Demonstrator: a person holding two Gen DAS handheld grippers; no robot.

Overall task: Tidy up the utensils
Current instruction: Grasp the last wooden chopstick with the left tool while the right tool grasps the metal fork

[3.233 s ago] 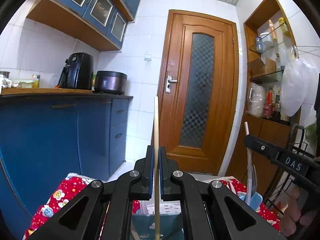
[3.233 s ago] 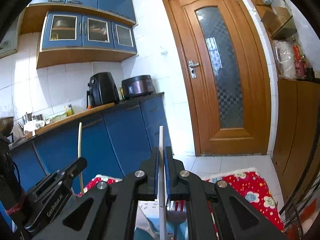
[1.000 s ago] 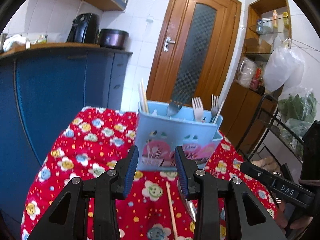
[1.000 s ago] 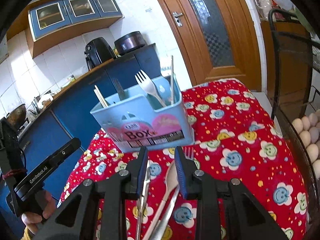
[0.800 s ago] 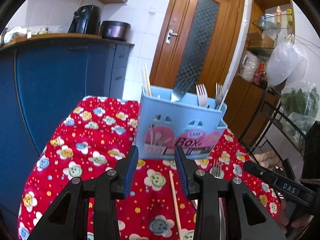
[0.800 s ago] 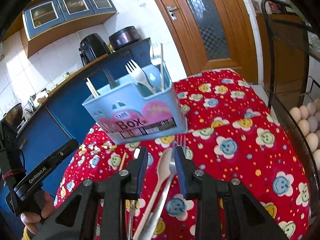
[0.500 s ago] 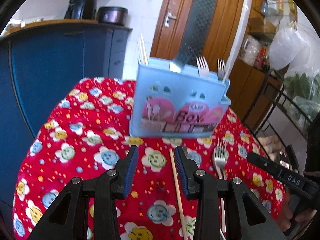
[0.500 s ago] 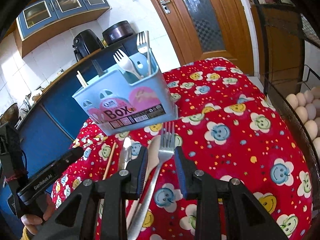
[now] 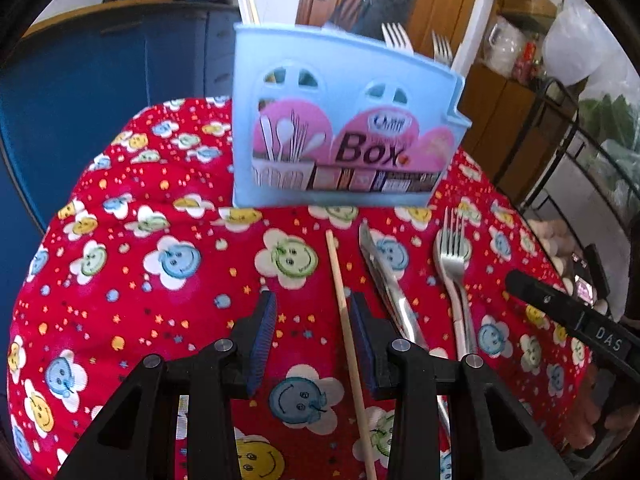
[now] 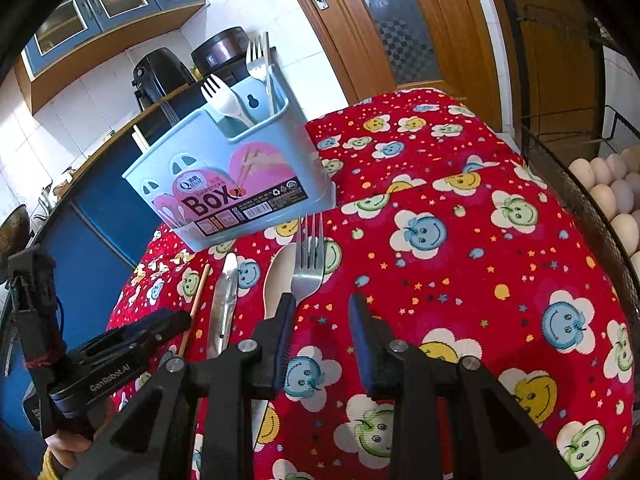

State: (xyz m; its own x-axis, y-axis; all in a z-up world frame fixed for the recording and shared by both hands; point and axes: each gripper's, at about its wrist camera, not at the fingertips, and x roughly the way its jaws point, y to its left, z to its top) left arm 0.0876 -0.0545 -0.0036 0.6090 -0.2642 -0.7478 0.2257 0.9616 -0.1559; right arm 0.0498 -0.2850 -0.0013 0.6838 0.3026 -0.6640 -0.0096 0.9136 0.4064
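Observation:
A light blue utensil box (image 9: 340, 132) (image 10: 232, 184) stands on the red flowered cloth (image 9: 132, 280) with forks and chopsticks upright in it. In front of it lie a wooden chopstick (image 9: 344, 312) (image 10: 196, 300), a steel knife (image 9: 386, 284) (image 10: 224, 300), a steel fork (image 9: 454, 264) (image 10: 308, 264) and a beige spoon (image 10: 278, 280). My left gripper (image 9: 312, 312) is open and empty, low over the cloth, with the chopstick between its fingers near the right one. My right gripper (image 10: 320, 316) is open and empty, just right of the fork's handle.
A black wire basket of eggs (image 10: 608, 188) stands at the right of the table. Blue cabinets (image 9: 100, 64) stand at the left, a wooden door (image 10: 384, 20) behind. The other gripper shows at each view's edge.
Both grippers let go of the chopstick and utensil they held over the box, opened, and came down toward the utensils lying on the cloth. The left one now straddles the chopstick.

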